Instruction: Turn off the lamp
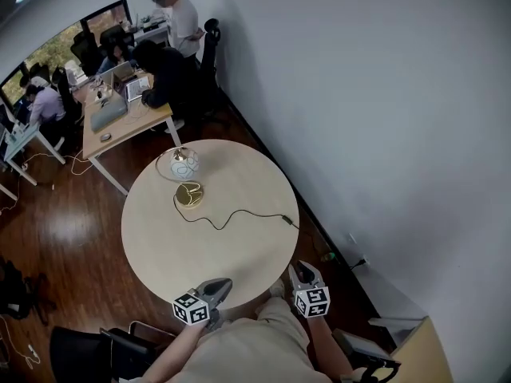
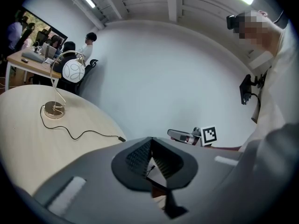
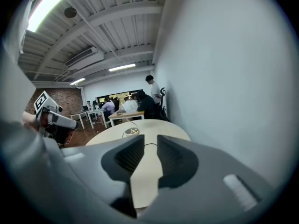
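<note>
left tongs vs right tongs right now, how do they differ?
Left tongs have jaws shut tip to tip; right tongs stand open, table showing through the gap. Right tongs point straight at the lamp; left tongs point at the wall, lamp off to their left. Shared: both are empty and sit at the table's near edge, well short of the lamp.

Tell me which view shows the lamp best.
The left gripper view: the lamp stands side-on, with base, curved stem and round shade all clear. The head view shows it from above, small. The right gripper view shows it tiny and far off.
</note>
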Demonstrator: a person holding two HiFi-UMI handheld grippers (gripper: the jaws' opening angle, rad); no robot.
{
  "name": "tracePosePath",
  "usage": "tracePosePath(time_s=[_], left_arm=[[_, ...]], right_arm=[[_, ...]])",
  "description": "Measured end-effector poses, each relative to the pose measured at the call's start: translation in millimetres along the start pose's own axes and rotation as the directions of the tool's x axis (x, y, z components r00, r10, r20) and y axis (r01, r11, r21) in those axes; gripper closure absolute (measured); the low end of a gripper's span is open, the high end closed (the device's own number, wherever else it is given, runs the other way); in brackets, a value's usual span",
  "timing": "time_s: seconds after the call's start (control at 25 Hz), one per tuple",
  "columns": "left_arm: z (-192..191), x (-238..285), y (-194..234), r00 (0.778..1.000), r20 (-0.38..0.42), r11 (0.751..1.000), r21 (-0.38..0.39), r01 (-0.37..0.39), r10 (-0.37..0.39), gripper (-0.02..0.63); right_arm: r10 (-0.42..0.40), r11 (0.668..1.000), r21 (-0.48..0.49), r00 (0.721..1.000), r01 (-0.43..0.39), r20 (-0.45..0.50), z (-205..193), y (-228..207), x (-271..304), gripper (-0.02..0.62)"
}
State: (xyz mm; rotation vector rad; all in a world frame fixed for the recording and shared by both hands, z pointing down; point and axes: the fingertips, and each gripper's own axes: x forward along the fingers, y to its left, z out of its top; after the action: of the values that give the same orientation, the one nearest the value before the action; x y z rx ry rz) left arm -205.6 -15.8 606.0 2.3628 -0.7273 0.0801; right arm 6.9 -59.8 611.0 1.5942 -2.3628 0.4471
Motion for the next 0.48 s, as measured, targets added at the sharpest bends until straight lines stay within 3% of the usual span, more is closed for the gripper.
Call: tracePosePath(time_s=[0.48], left_arm=[[36, 81, 7, 0.996, -0.011, 0.996, -0.026, -0.087, 0.087, 0.606]], right_arm=[[0.080, 0.996, -0.027, 0.992, -0.083, -0.100, 11, -81, 56, 0.509]])
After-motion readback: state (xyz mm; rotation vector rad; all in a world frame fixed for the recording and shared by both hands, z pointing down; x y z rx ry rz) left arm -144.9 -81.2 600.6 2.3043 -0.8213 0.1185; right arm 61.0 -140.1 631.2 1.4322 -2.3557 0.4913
